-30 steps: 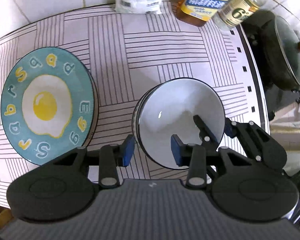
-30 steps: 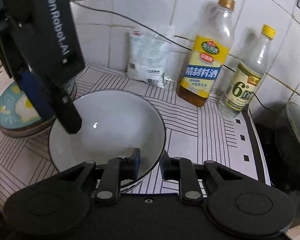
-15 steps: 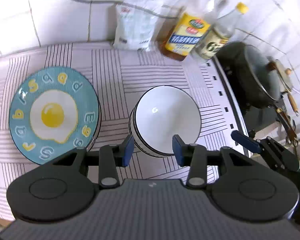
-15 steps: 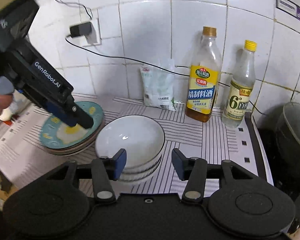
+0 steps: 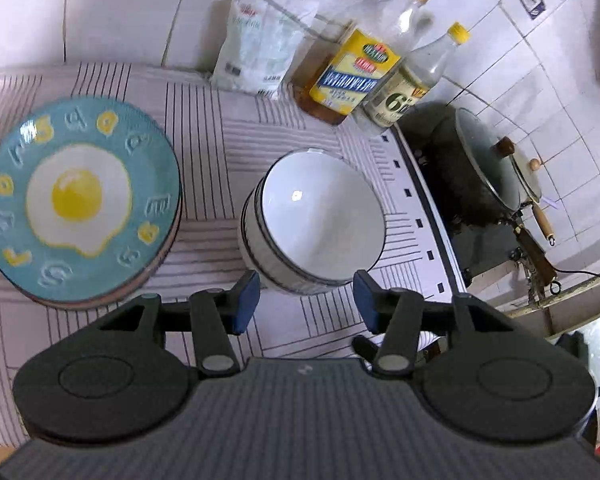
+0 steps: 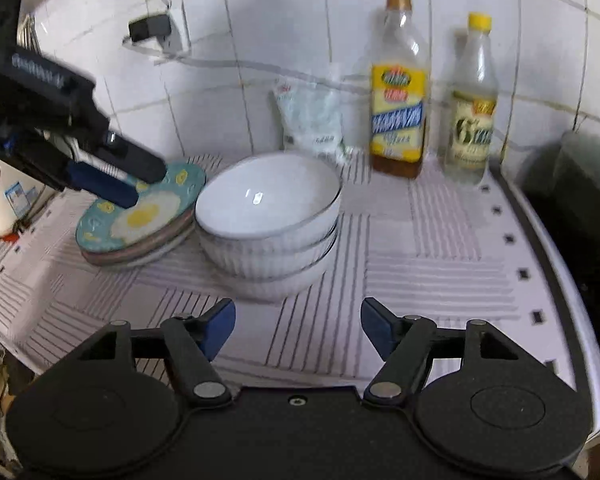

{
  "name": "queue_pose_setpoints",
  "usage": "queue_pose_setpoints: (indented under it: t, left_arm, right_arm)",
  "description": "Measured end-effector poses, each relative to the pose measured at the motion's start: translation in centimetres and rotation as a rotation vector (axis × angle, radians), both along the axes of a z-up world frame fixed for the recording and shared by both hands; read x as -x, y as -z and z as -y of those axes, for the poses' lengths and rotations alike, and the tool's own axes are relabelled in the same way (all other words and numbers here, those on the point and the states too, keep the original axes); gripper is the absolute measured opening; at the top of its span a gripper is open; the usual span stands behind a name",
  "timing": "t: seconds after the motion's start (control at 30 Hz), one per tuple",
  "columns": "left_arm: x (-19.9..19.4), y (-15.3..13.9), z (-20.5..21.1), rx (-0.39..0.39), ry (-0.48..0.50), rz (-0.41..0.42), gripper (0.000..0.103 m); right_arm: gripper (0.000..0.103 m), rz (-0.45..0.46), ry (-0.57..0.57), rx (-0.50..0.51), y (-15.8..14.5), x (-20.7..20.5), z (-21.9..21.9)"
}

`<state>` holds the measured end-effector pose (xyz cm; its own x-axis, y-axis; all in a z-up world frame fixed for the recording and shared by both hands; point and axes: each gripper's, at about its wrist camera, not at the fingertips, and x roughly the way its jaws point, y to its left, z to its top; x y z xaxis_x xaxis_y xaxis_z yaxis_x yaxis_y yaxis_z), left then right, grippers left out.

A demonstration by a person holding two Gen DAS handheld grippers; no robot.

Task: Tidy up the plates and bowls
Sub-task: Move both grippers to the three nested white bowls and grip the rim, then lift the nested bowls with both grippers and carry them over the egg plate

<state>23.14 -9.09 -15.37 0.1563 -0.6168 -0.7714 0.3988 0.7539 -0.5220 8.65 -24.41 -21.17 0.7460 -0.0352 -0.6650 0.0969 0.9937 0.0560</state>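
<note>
White wall tiles stand behind a counter with a striped mat (image 6: 440,248) on it. Past my fingers sit two neat piles. The white bowls (image 6: 268,216) are nested one inside the other, right ahead of my right gripper (image 6: 298,326) and a little way off. The plates (image 6: 140,220) make a low pile to the left of the bowls, almost touching them, with the fried-egg plate (image 5: 78,200) on top. I think they are piled like this so they take less room and do not tip.

My right gripper has just been opening. Its blue pads (image 6: 220,326) are spread wide and nothing is between them. It tilts down at the mat from in front of the bowls.

My left gripper (image 5: 306,306) has just been opening too. Its jaws are apart and empty, and the bowls sit just beyond its tips. In the right view it hangs over the egg plate, slanting down, not touching it.

Behind the bowls, far from my fingers, stand a yellow-label bottle (image 6: 398,92), a clear bottle (image 6: 472,104) and a white bag (image 6: 312,120). A dark pot (image 5: 472,168) sits off to the right.

It looks like the tidying is nearly done.
</note>
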Motion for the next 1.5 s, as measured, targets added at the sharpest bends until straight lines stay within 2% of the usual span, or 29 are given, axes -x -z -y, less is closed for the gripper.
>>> queue_pose_setpoints:
  t: [0.1, 0.23, 0.3, 0.37, 0.4, 0.47, 0.5, 0.53, 0.6, 0.7, 0.8, 0.9, 0.97, 1.07, 1.2, 1.5]
  left_arm:
    - [-0.3, 0.3, 0.5, 0.005, 0.020, -0.017, 0.051]
    - [-1.3, 1.0, 1.3, 0.001, 0.034, 0.011, 0.053]
    - [-1.8, 1.7, 1.9, -0.040, 0.031, 0.029, 0.055]
    - [-1.9, 2.3, 2.9, -0.102, 0.038, 0.085, 0.056]
    - [-2.1, 2.6, 3.2, -0.105, 0.042, 0.098, 0.059]
    - [-2.6, 3.7, 3.8, -0.115, 0.045, 0.085, 0.058]
    - [-2.9, 4.3, 3.9, -0.122, 0.040, 0.074, 0.056]
    - [-3.2, 4.7, 4.1, -0.136, 0.033, 0.068, 0.054]
    - [-3.4, 5.3, 4.2, -0.160, 0.027, 0.065, 0.048]
    - [-2.9, 4.9, 4.0, -0.139, 0.026, 0.064, 0.042]
    - [-2.6, 4.9, 4.2, -0.164, 0.035, 0.088, 0.042]
    - [-3.3, 5.3, 4.5, -0.159, 0.031, 0.056, 0.041]
    - [-3.8, 5.7, 5.0, -0.151, 0.035, 0.032, 0.041]
    - [-4.7, 6.5, 5.6, -0.139, 0.020, -0.020, 0.043]
    - [-5.3, 7.5, 5.8, -0.147, -0.006, -0.044, 0.039]
    - [-4.8, 7.2, 6.0, -0.162, -0.023, -0.033, 0.038]
  right_arm:
    - [0.074, 0.001, 0.022, -0.020, 1.7, -0.6, -1.0]
    - [0.075, 0.006, 0.057, -0.002, 3.6, -1.9, -2.0]
    - [0.075, -0.004, 0.042, 0.037, 4.3, -2.8, -2.5]
    - [0.075, -0.009, 0.024, 0.068, 5.1, -3.6, -2.9]
    - [0.075, -0.013, 0.022, 0.065, 5.4, -3.9, -2.8]
    - [0.075, -0.022, 0.018, 0.050, 6.0, -4.6, -2.6]
    - [0.080, -0.011, 0.018, 0.055, 6.1, -4.7, -2.7]
    - [0.092, 0.000, 0.017, 0.064, 6.2, -4.8, -2.8]
    - [0.103, 0.001, -0.004, 0.074, 6.5, -5.5, -2.9]
    - [0.103, -0.004, -0.015, 0.075, 6.5, -6.5, -2.8]
    - [0.103, 0.012, -0.019, 0.042, 6.5, -7.1, -2.2]
    - [0.103, 0.040, -0.015, 0.036, 6.7, -7.6, -1.4]
    - [0.103, 0.046, -0.060, 0.016, 6.7, -8.0, -0.9]
    - [0.102, 0.065, -0.115, 0.044, 6.8, -8.5, -0.9]
    - [0.102, 0.076, -0.170, 0.076, 6.7, -9.4, -1.0]
    - [0.102, 0.060, -0.231, 0.061, 6.7, -10.0, 0.1]
